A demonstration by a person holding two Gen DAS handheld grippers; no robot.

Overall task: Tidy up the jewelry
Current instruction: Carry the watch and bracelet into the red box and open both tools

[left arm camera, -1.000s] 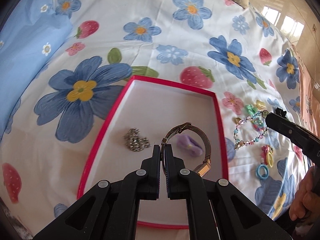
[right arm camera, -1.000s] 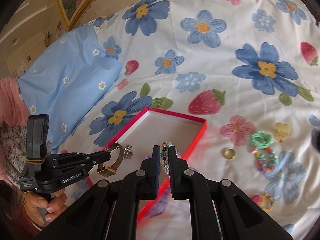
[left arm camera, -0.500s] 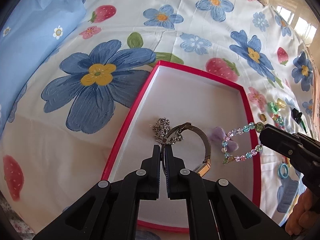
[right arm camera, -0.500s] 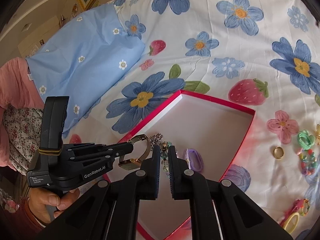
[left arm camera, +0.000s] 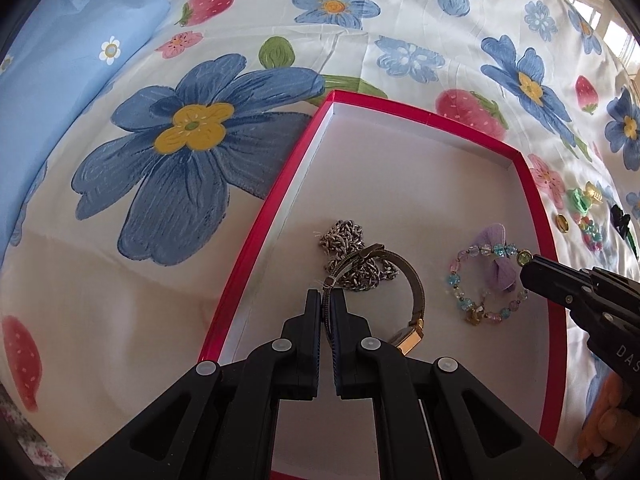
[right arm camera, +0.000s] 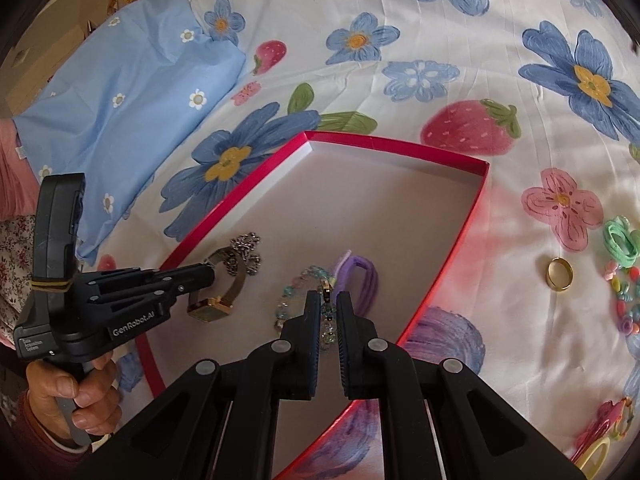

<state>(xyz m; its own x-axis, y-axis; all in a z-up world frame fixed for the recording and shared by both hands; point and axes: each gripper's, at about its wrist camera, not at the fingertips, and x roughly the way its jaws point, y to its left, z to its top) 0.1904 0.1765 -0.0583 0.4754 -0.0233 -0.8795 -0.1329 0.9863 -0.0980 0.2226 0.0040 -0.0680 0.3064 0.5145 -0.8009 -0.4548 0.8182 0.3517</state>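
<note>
Both lowered | L hand-held gripper [left arm camera: 326, 300] tilted down w/ watch [left arm camera: 404, 304] | box [left arm camera: 540, 216]

Both black grippers angle steeply downward, jaws closed: left gripper [left arm camera: 326, 300] beside right gripper [right arm camera: 328, 304]; a hand [right arm camera: 76, 396] grips the left handle.

Left wrist view: sits behind the left gripper [left arm camera: 326, 300], looking steeply down along its fingers – close above the red box [left arm camera: 256, 224] on the bed [left arm camera: 100, 280].
Right wrist view: behind the right gripper [right arm camera: 328, 304], also angled down, close over the box's near right side.
Shared ground: box interior, flowered bedspread – each view catches the other gripper at its edge.
</note>
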